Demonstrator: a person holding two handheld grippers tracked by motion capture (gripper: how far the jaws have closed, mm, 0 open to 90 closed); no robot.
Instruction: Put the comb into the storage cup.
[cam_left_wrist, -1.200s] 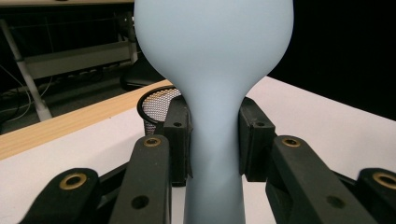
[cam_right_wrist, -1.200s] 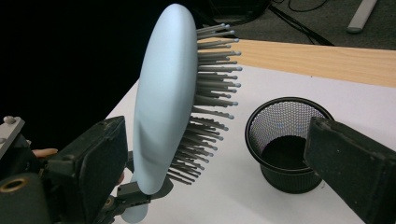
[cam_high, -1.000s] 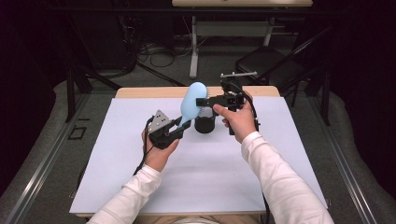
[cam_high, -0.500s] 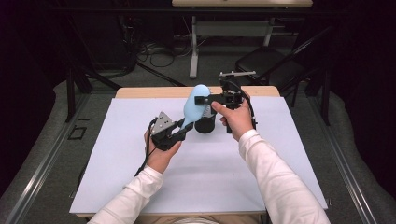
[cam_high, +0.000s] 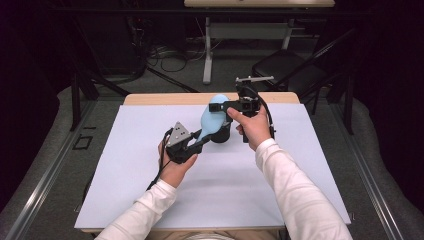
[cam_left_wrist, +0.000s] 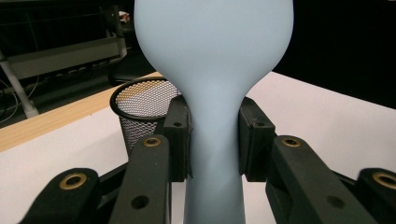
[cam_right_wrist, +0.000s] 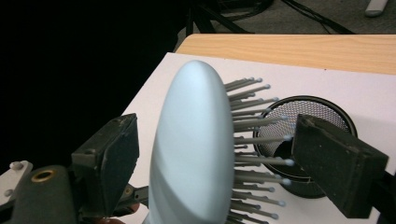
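My left gripper (cam_high: 200, 141) is clamped on the handle of the light blue hairbrush (cam_high: 212, 120), holding it above the white table cover (cam_high: 150, 200). The brush head points to one o'clock, over the black mesh cup (cam_left_wrist: 142, 109). My right gripper (cam_high: 220, 106) stands apart, jaws either side of the brush head, one pad touching the bristle tips (cam_right_wrist: 261, 140).

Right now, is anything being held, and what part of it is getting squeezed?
Yes. The left gripper is shut on the narrow handle of the light blue hairbrush. The right gripper is open around the brush's head, not clamping it.
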